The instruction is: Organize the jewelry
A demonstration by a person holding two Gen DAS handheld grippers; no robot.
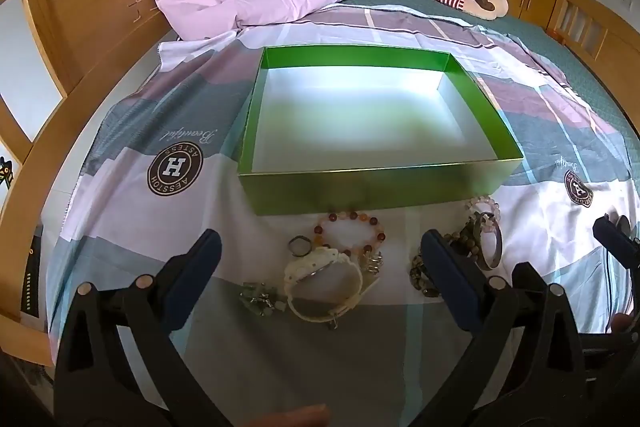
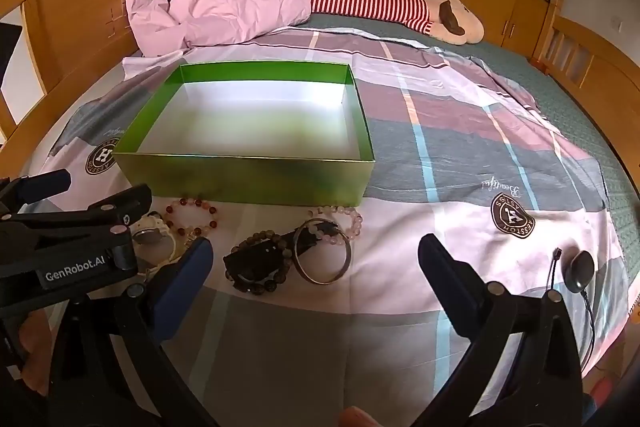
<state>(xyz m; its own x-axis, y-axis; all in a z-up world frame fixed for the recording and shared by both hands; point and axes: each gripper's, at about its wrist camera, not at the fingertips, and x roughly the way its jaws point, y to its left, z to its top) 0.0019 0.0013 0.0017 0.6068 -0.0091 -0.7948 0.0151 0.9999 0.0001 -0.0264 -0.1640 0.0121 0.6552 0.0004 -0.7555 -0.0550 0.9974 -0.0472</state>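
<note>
Here, from my left wrist, my left gripper (image 1: 322, 247) hangs over the bedsheet (image 1: 120, 211) with its jaws spread wide and nothing between them. Between the fingers lies a white watch (image 1: 324, 283), touching an amber bead bracelet (image 1: 352, 233) and a small dark ring (image 1: 299, 246); a greenish bead piece (image 1: 260, 299) sits just to its left. The green box (image 1: 372, 187) stands open just beyond the jewelry.

From my right wrist, my right gripper (image 2: 316, 255) is likewise wide open and holds nothing. A metal bangle (image 2: 324, 255), a dark bead bracelet (image 2: 260, 263) and a pink bead bracelet (image 2: 346, 221) overlap in a pile on the sheet between the fingers, close before the box's near wall. A small black oval device (image 2: 582, 271) on a cord lies well off to the right.
</note>
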